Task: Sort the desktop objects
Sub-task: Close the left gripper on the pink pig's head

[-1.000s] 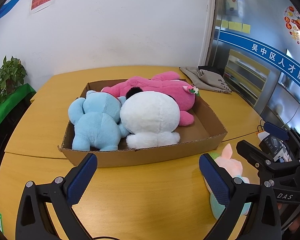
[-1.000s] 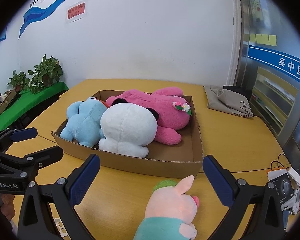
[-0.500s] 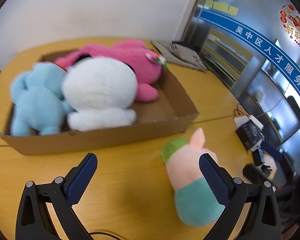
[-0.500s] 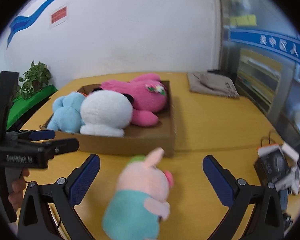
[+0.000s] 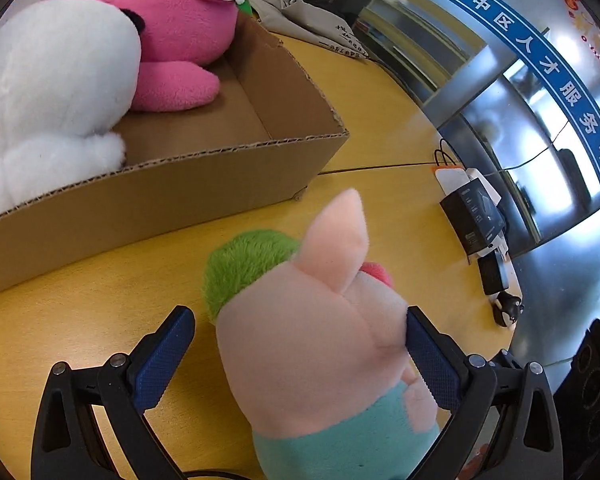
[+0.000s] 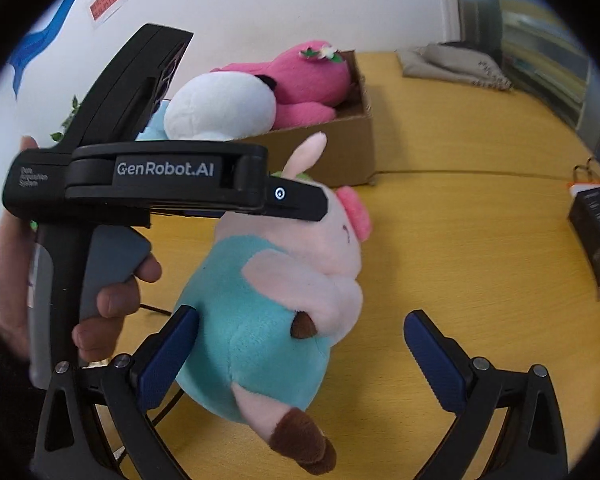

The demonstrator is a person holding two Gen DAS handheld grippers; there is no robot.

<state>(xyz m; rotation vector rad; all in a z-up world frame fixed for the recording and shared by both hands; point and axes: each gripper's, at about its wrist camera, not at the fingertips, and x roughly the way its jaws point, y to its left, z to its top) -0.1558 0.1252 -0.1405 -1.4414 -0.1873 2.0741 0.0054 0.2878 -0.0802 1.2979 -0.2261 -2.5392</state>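
Observation:
A pink pig plush [image 5: 324, 344] in a teal shirt with a green tuft lies on the yellow table, just in front of the cardboard box [image 5: 204, 176]. My left gripper [image 5: 296, 364] is open with its jaws around the pig's head; the right pad touches it. In the right wrist view the pig [image 6: 276, 300] lies between the jaws of my open right gripper [image 6: 300, 364], whose left pad touches its teal body. The left gripper's body [image 6: 156, 176] crosses above the pig there. The box holds a white plush [image 5: 52, 92] and a pink plush [image 5: 180, 40].
A light blue plush [image 6: 156, 128] shows behind the left gripper's body. A grey cloth bag [image 6: 456, 64] lies at the table's far side. A black device with cables [image 5: 476, 216] sits near the table's right edge. A person's hand [image 6: 60, 280] holds the left gripper's handle.
My left gripper swung right and moved in until its jaws came around the pig's head. My right gripper moved closer to the pig's body. The pig stays on the table.

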